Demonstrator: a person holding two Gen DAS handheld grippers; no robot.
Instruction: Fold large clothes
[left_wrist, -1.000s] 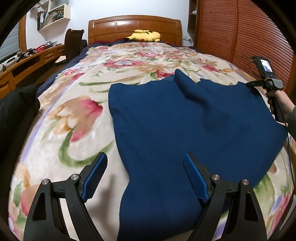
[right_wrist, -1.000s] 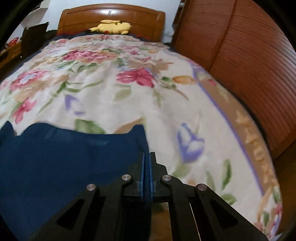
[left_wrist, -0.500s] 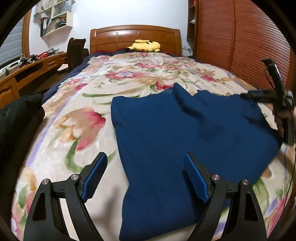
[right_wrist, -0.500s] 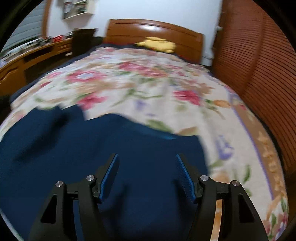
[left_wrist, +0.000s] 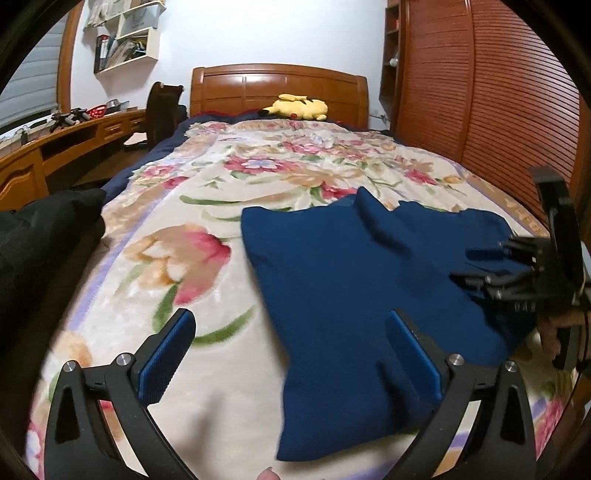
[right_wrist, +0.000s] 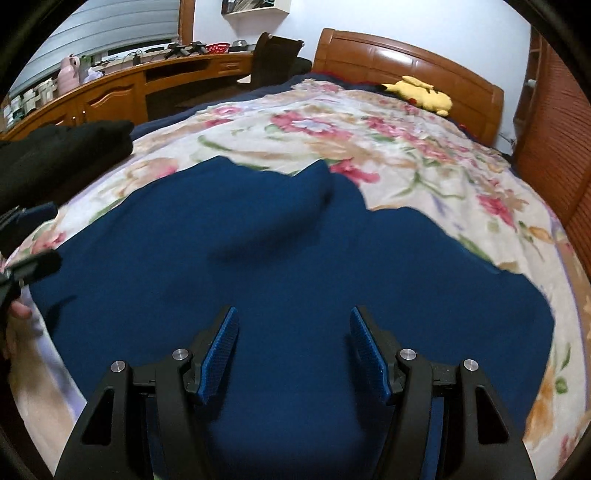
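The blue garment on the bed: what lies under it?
The blue garment lies directly on the floral blanket, which shows around its edges. Whatever the cloth covers, blanket pattern included, cannot be seen.

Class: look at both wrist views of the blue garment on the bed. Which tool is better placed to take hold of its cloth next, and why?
Right. The right tool hangs open directly over the blue garment; the left tool, its jaws opening, straddles the garment's edge, partly over the blanket.

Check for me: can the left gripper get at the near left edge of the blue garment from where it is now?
Probably yes. The left gripper hangs over the blue garment with its jaws opening and nothing between them; that edge lies flat on the floral blanket between its fingers, with nothing on top.
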